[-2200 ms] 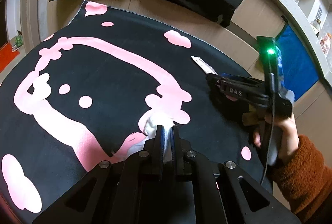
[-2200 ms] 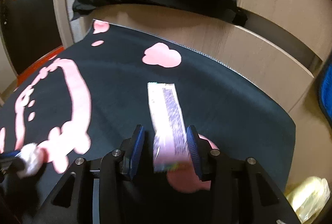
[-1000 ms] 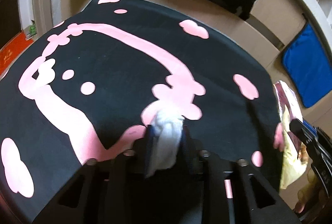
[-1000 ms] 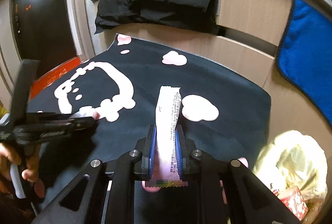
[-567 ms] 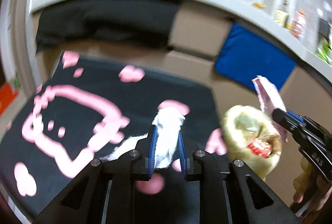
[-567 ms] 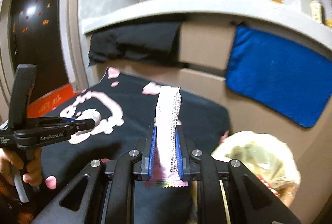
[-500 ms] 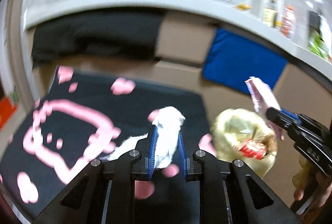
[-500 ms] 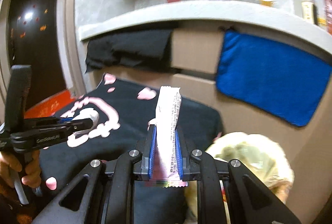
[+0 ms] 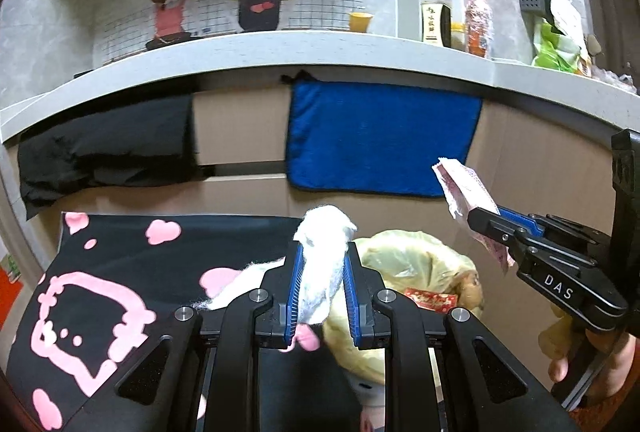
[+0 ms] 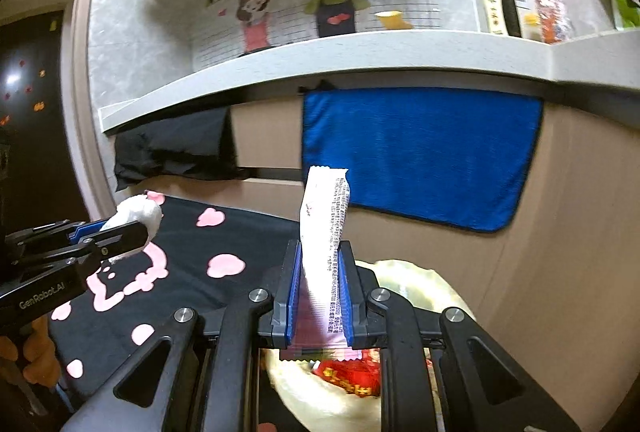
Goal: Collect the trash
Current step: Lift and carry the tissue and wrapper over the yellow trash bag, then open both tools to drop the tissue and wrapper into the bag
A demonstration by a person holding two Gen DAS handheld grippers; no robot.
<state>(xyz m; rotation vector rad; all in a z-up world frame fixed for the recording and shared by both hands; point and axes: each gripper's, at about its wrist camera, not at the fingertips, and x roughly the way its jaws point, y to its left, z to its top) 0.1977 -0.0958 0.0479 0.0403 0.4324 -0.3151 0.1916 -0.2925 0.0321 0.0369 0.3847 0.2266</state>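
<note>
My left gripper (image 9: 320,256) is shut on a crumpled white tissue (image 9: 323,252) and holds it above the black mat's right edge, next to an open yellow trash bag (image 9: 404,260). My right gripper (image 10: 319,252) is shut on a long pink-and-white snack wrapper (image 10: 326,232) that stands upright, above the same bag (image 10: 416,296). A red packet (image 10: 352,380) lies inside the bag. The right gripper (image 9: 486,224) with the wrapper (image 9: 464,188) also shows in the left wrist view. The left gripper (image 10: 138,222) with the tissue (image 10: 138,212) shows in the right wrist view.
A black mat with pink shapes (image 9: 120,272) covers the floor at left. A blue towel (image 9: 380,136) and a black cloth (image 9: 104,144) hang on wooden cabinet fronts under a grey counter (image 9: 280,52). Bottles (image 9: 436,12) stand on the counter.
Both grippers have lifted off the mat and swung right and up toward the trash bag, each keeping its hold. The view now tilts up to the counter and wall.
</note>
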